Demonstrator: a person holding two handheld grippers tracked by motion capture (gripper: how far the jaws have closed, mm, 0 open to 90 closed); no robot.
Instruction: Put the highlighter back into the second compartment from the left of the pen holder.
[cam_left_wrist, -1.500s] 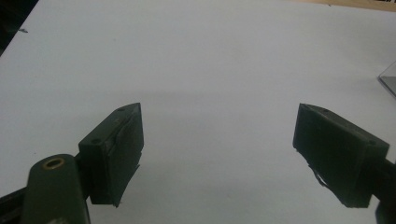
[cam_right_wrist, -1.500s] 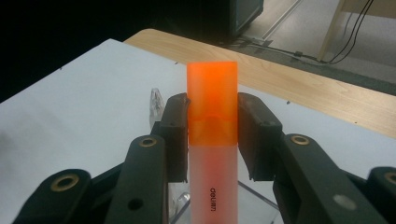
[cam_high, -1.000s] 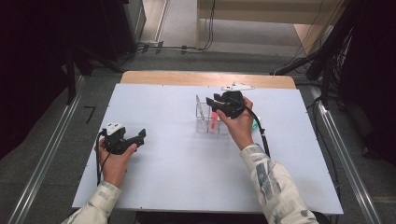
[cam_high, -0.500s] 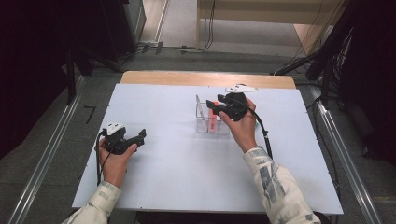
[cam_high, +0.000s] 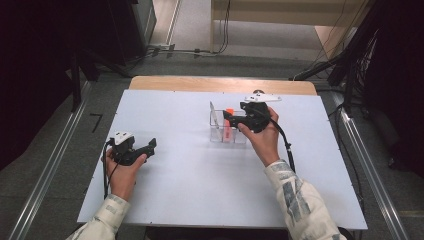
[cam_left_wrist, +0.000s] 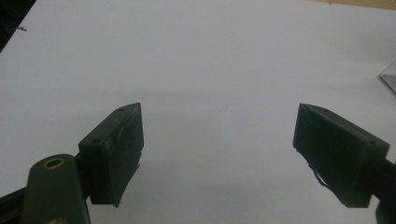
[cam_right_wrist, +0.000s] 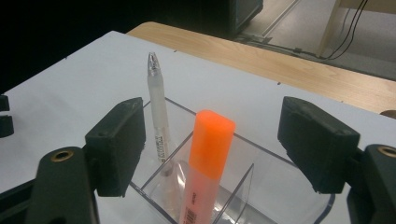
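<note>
Since the earlier frames the right gripper has been opening its jaws, and the orange highlighter that stands between them is no longer pinched; the hand itself has hardly shifted. In the right gripper view the jaws stand wide apart, one at each side of the highlighter's cap and clear of it, so the marker rests free, leaning slightly, in the front compartment of the clear plastic holder. A white pen stands upright in the neighbouring compartment, at about ten o'clock from the highlighter. In the high view the holder sits on the white table at roughly one o'clock from the table's centre. The left gripper rests at about eight o'clock near the table's left edge, its jaws spread wide with nothing between them. Judged from this layout, placing the highlighter is done; what remains seems to be drawing the right gripper away from the holder.
</note>
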